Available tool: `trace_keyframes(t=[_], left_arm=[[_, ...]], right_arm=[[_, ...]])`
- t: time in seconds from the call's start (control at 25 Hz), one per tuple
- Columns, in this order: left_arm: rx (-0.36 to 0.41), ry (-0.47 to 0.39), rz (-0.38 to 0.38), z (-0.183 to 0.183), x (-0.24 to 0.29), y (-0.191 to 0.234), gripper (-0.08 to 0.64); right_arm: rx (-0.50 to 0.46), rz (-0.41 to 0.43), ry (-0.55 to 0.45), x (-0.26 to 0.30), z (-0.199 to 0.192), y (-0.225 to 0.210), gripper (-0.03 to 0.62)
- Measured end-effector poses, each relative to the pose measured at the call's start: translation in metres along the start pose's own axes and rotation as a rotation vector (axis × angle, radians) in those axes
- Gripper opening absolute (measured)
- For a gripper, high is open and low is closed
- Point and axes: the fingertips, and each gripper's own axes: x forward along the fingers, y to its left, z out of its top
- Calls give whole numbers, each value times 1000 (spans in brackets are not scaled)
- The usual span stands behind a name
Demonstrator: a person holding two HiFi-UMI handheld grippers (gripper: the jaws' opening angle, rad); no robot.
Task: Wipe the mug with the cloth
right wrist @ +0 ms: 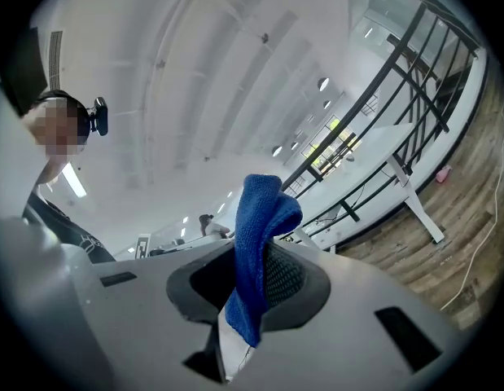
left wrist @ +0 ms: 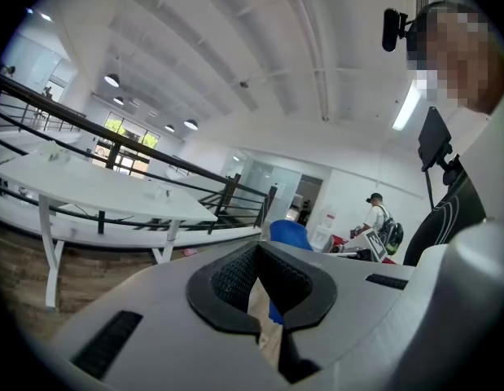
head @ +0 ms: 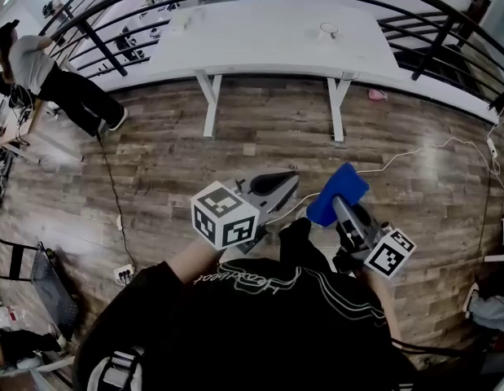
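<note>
Blue cloth (right wrist: 264, 210) clamped in right tool (right wrist: 247, 287), poking past its tips, left tool (left wrist: 261, 287) closed, empty

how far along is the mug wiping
Done: the blue woven cloth is clamped in the right claw. In hand: both claws hover over the wooden plank floor, short of the long white table. Left: the left claw is shut and empty, and what looks like the small white mug sits alone on that table; no wiping has begun.
</note>
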Motion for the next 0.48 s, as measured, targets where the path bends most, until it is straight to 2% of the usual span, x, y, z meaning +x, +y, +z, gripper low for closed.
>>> trace_keyframes(t=[0.24,0.36,0.48], left_arm=[[-15,13,22,15,52,45,6],[-26,25,30,26,109,80,6],[-85,50,42,34,179,116,6]], right_arm=[[27,6,-15,29,39,-57,60],[61,12,-37,43,74,-112,60],[106,-1,-18,55,108,-178,60]])
